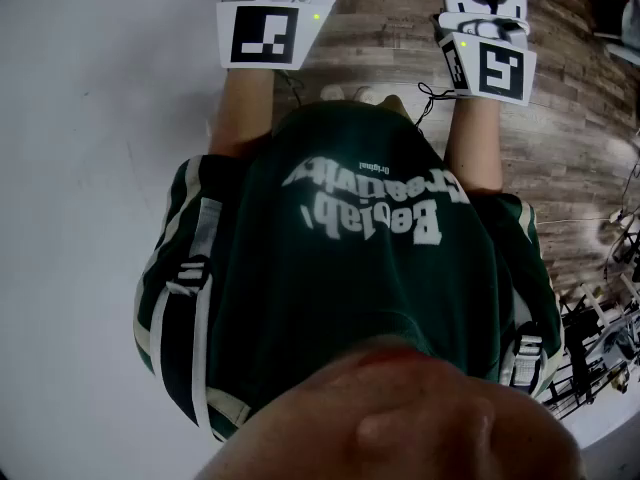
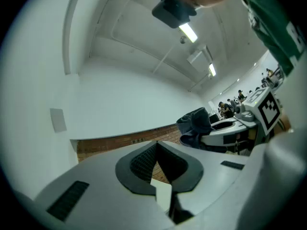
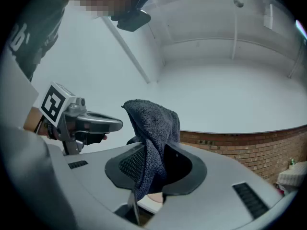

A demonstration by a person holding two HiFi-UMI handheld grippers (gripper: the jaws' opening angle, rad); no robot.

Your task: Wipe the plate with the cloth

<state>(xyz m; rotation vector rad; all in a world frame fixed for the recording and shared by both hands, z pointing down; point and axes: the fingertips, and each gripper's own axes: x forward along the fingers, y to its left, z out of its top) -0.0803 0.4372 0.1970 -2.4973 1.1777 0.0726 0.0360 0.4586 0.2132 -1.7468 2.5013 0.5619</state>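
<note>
Two tools are held up just beyond the person's green shirt (image 1: 340,258). The head view gives only their marker cubes and the forearms, never the jaws. The right tool (image 3: 151,163) is clamped on a dark grey cloth (image 3: 154,126), which rises from the jaws in a loose fold and droops to one side. The left tool (image 2: 156,152) has its jaws pressed together with nothing between them. Its own view also catches the cloth from the side, and further off a strip of brick wall (image 2: 124,140) and a few people (image 2: 230,103) at the far end of the room, none of which the head view shows. No plate appears in any view, so I cannot say where it lies; the white surface (image 1: 80,168) at the person's left may be the table. The cloth looks to be pinched by only a small part, so firm rubbing could drag it free. With the left tool closed and empty, an unsteadied plate could slide under the wipe.
</note>
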